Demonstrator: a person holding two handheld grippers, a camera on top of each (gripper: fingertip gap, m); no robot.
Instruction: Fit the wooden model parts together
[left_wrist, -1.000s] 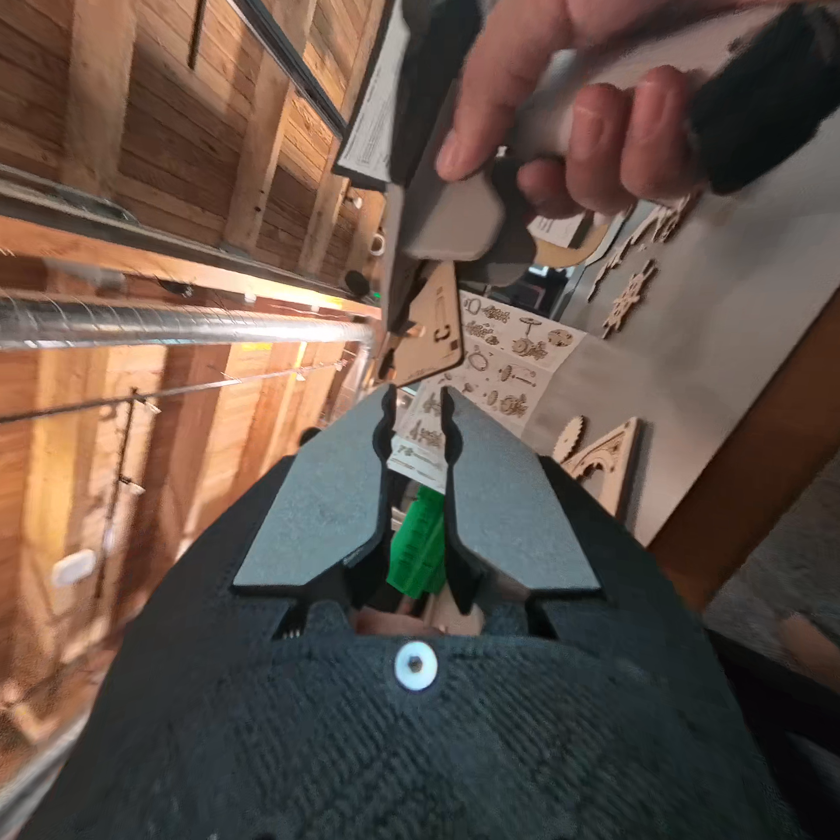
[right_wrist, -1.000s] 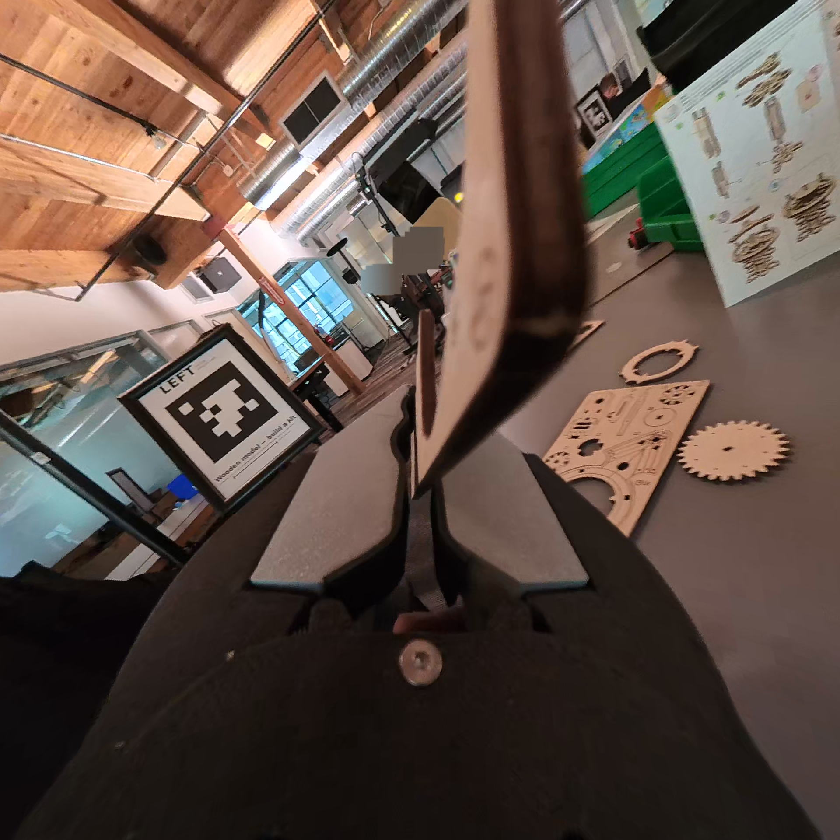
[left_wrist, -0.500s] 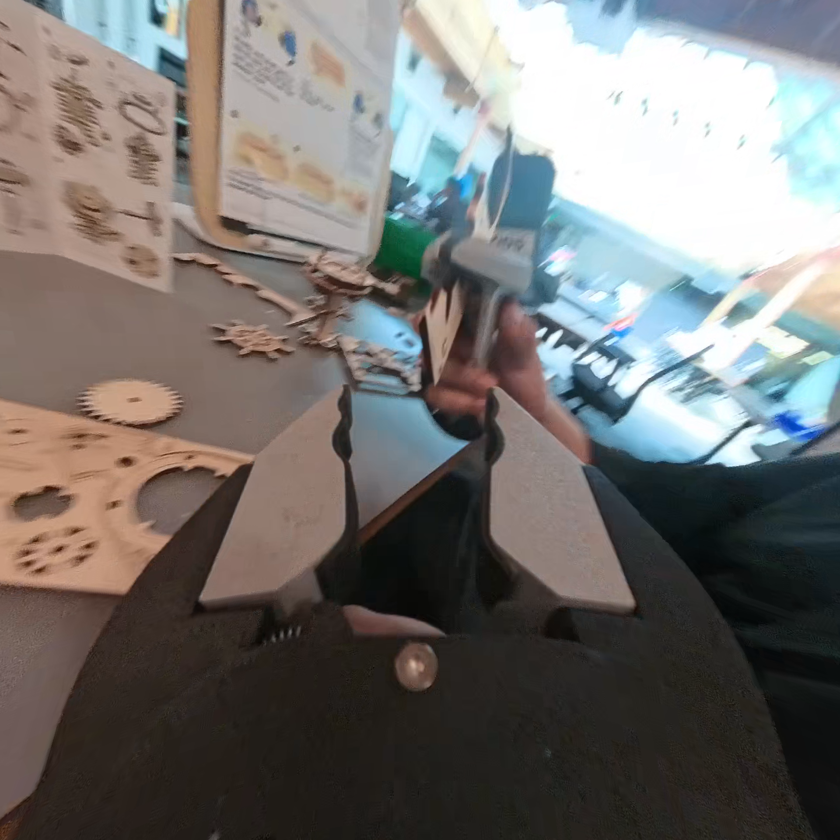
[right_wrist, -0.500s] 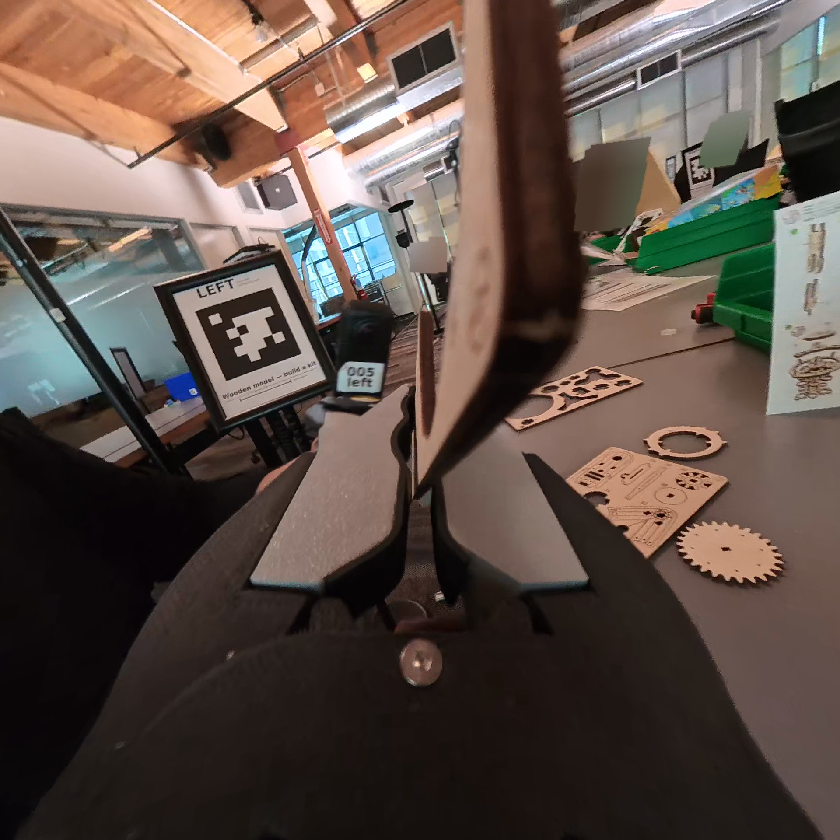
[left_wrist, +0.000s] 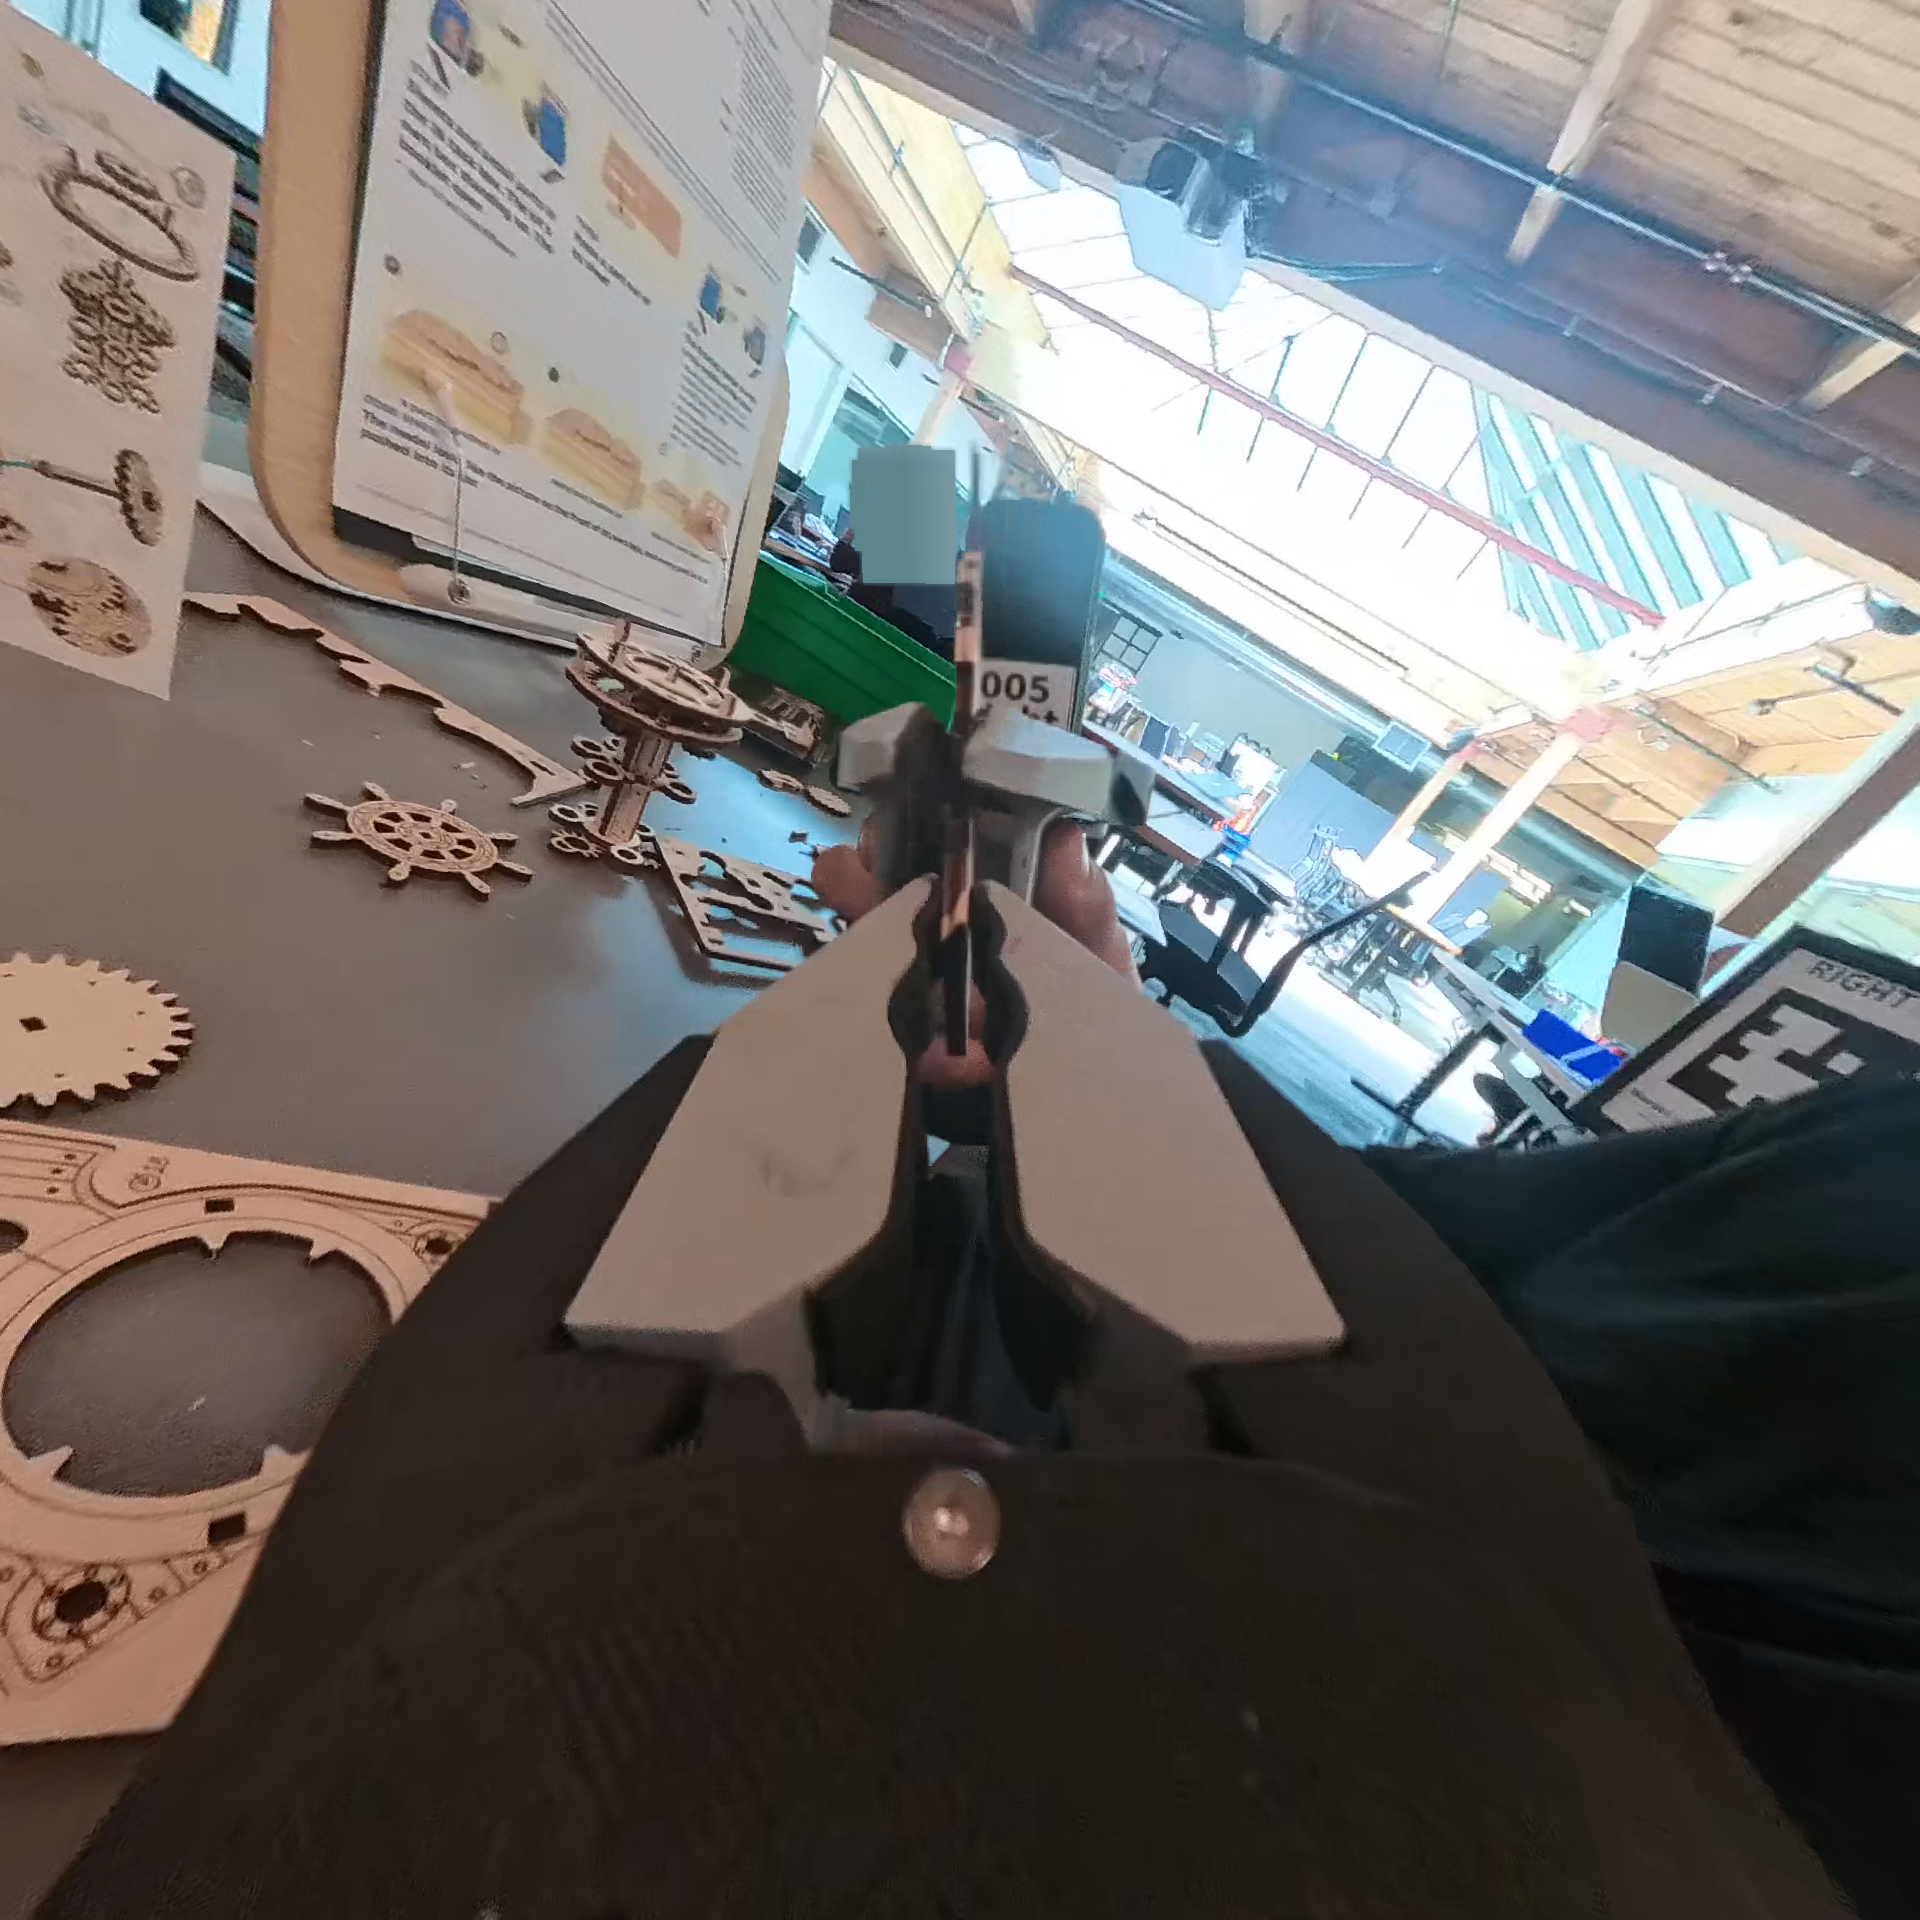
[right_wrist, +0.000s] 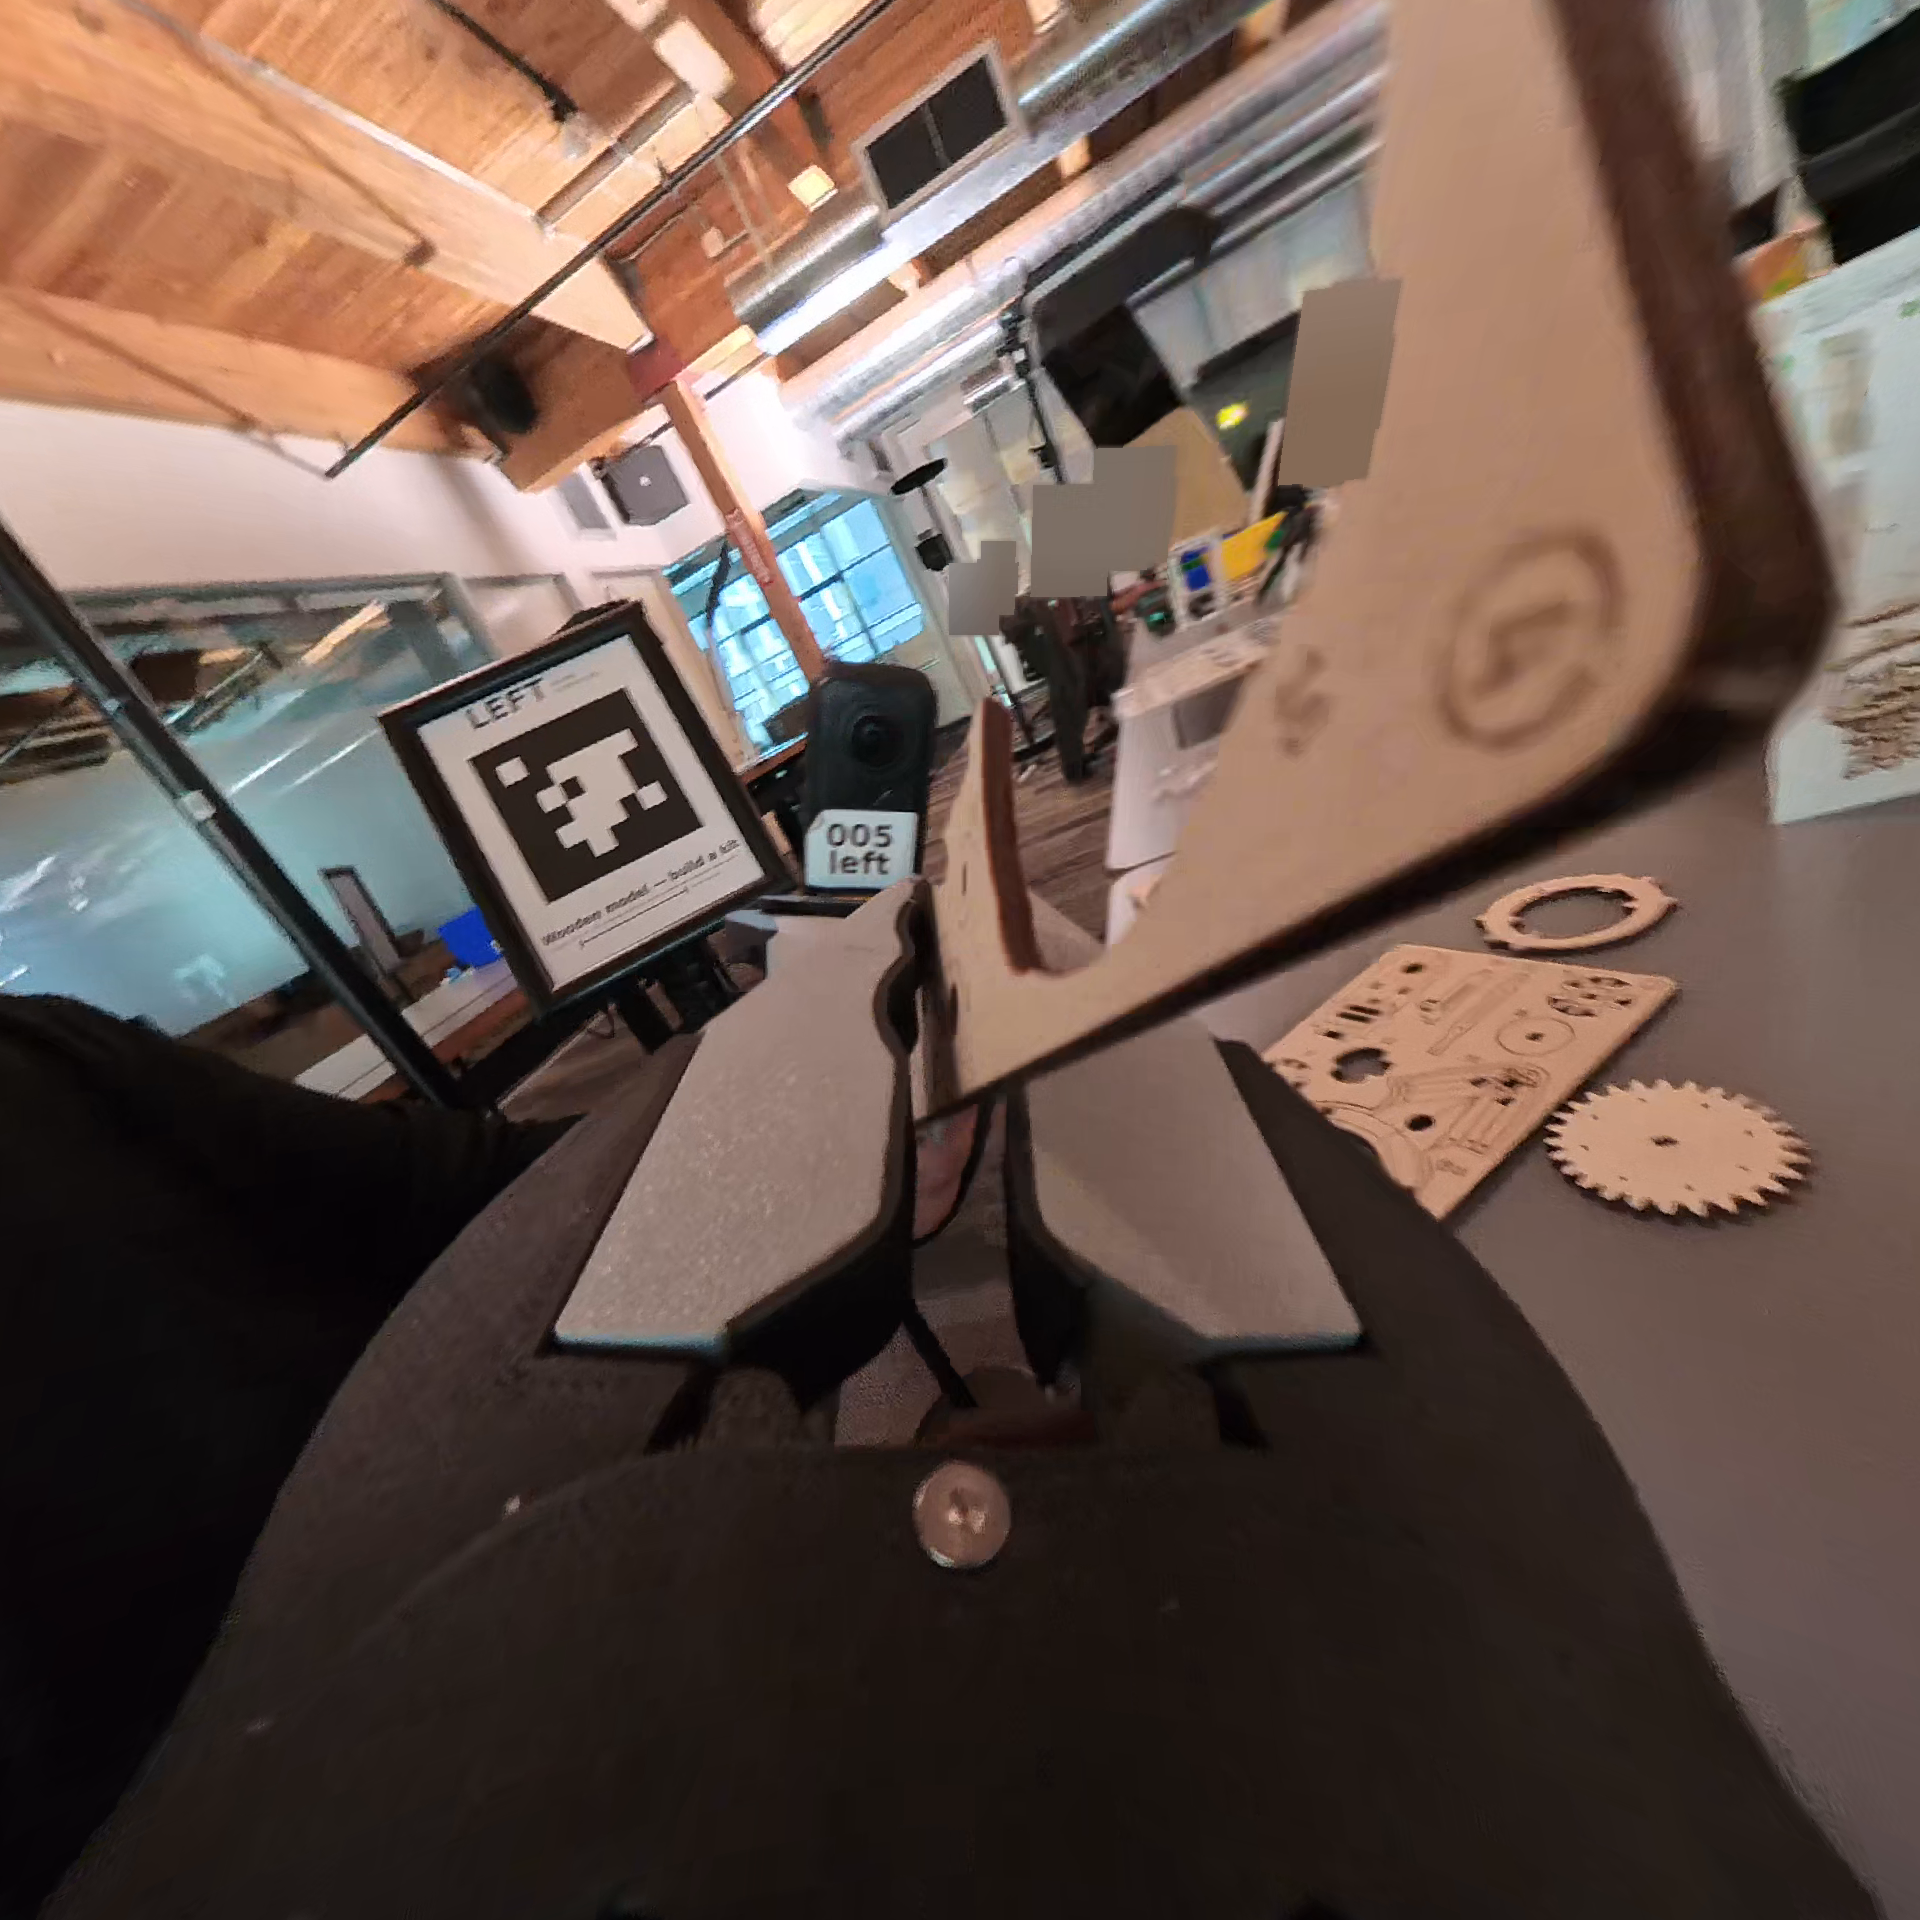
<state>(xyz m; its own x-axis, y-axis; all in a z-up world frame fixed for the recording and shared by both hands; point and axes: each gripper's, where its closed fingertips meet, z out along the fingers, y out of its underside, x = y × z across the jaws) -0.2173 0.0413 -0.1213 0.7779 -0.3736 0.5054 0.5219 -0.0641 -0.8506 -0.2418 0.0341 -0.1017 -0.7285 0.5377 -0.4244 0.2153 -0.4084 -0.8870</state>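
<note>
My right gripper (right_wrist: 961, 997) is shut on a flat, curved wooden model part (right_wrist: 1455, 644) and holds it up above the grey table (right_wrist: 1714, 1403). In the left wrist view the same part (left_wrist: 961, 935) shows edge-on as a thin strip. My left gripper (left_wrist: 958, 909) faces the right gripper (left_wrist: 987, 769) and is shut on the part's near edge. A hand holds the right gripper behind it. In the right wrist view the left gripper's camera (right_wrist: 868, 738) shows just beyond the part.
On the table lie a ship's wheel piece (left_wrist: 416, 836), a gear (left_wrist: 73, 1029), a cut-out sheet (left_wrist: 156, 1351) and a small assembled model (left_wrist: 644, 727). An instruction board (left_wrist: 561, 291) and a green bin (left_wrist: 831, 644) stand behind. A ring (right_wrist: 1574, 909) lies farther off. Both grippers' tips are close together, under 4 cm apart. About 15 centimetres separates my right fingertips from the gear (left_wrist: 73, 1029). Look for it in the right wrist view (right_wrist: 1637, 1147) too.
My left gripper swung down from pointing at the ceiling to face the right gripper, opened, then closed on the part's edge. The right gripper turned the part more flat-on.
</note>
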